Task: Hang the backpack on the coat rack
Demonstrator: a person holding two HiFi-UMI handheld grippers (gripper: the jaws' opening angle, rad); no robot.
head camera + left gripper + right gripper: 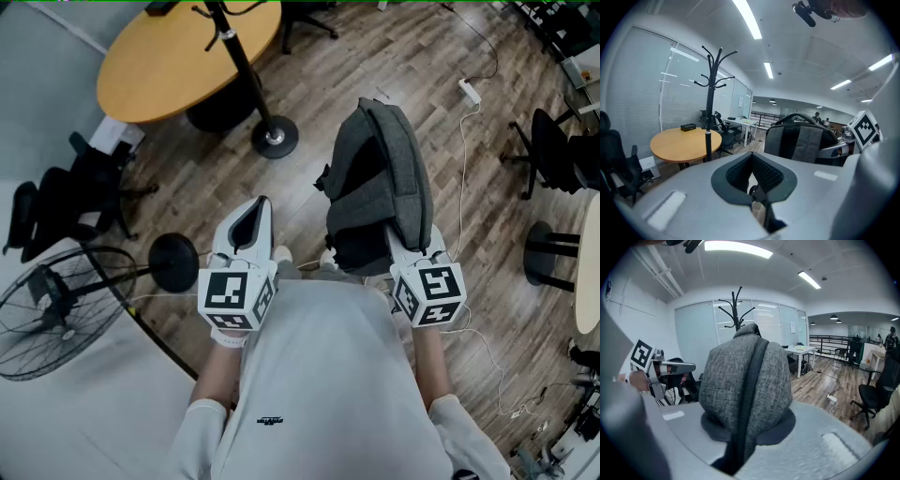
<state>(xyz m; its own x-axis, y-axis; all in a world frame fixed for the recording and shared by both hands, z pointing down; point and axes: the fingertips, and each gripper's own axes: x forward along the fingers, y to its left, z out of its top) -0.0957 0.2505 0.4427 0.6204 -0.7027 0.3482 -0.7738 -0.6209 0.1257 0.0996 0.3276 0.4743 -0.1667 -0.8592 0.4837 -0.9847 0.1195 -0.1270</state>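
A grey backpack point(380, 178) hangs upright off the floor, and my right gripper point(410, 246) is shut on its top edge. The right gripper view is filled by the backpack point(745, 380), whose fabric and dark strap are pinched in the right gripper point(740, 446). The black coat rack point(239, 66) stands ahead and to the left on a round base beside the table. Its hooks show in the left gripper view point(711, 93) and behind the bag as the coat rack point(737, 310). My left gripper point(258, 211) is level with the bag's left side, its jaws together and holding nothing point(754, 180).
A round wooden table point(178, 56) sits behind the rack. A floor fan point(56, 305) and a black office chair point(75, 192) are at the left, with a black round stand base point(173, 262) close by. At the right are another chair point(553, 150) and a power strip point(469, 91) with its cable.
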